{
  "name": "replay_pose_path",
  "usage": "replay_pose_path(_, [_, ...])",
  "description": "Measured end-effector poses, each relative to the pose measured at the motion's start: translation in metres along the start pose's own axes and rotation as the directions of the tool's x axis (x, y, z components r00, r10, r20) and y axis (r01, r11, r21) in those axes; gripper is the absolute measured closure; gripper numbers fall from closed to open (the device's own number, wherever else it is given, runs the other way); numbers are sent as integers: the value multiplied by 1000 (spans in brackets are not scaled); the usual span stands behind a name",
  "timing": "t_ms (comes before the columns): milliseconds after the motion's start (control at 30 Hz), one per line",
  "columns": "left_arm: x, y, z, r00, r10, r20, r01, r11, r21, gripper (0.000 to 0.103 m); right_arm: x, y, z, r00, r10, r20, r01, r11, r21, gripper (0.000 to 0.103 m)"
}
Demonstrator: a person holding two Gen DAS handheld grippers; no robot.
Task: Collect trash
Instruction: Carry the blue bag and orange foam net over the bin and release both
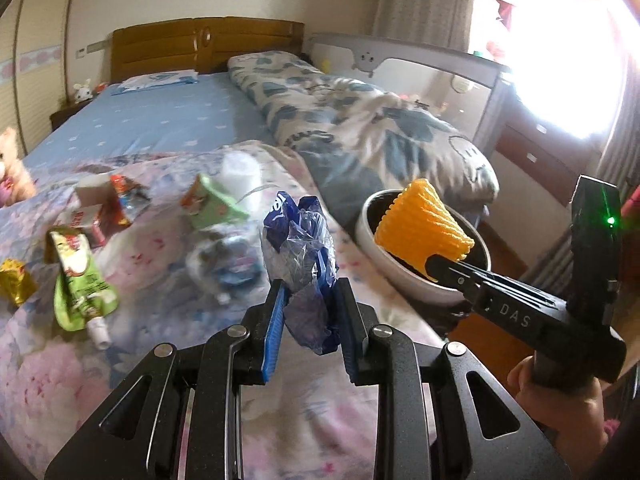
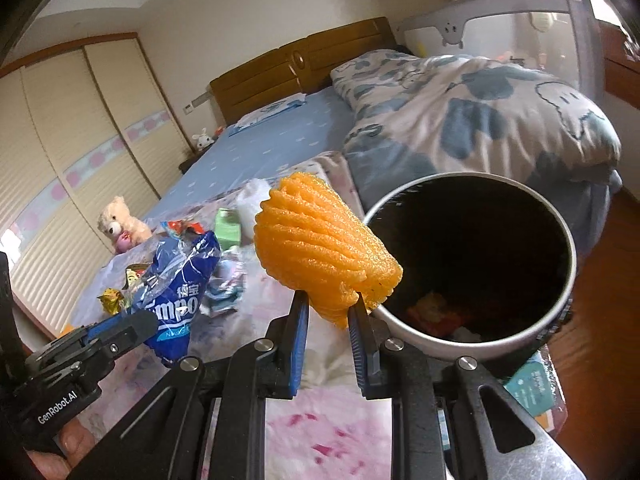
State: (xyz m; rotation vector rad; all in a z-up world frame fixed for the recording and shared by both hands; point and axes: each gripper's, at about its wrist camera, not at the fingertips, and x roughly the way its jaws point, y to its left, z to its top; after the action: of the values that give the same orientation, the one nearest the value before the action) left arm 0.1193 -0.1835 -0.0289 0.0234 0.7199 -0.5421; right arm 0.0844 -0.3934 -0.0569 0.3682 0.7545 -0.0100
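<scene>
My left gripper [image 1: 310, 300] is shut on a crumpled blue and clear plastic wrapper [image 1: 300, 240], held above the pink floral blanket; the wrapper also shows in the right wrist view [image 2: 180, 280]. My right gripper [image 2: 328, 312] is shut on an orange foam fruit net [image 2: 320, 240], held at the rim of a round grey trash bin [image 2: 560, 312] beside the bed. The net [image 1: 424, 224] and the bin [image 1: 372, 240] show at the right of the left wrist view. The bin holds some wrappers at its bottom.
On the blanket lie a green pouch [image 1: 80, 280], a green carton [image 1: 212, 200], a gold wrapper [image 1: 14, 286], red and white packets [image 1: 100, 208] and a clear bottle [image 1: 228, 264]. A teddy bear [image 2: 120, 224] sits at the left. A folded duvet [image 1: 360, 120] lies behind the bin.
</scene>
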Motion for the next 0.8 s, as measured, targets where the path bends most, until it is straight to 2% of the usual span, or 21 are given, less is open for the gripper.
replay_pose_path(800, [49,-70,30,995,-94,-45,98,990,103,80,-18,-69,15,994,-108,8,107,992,68,83])
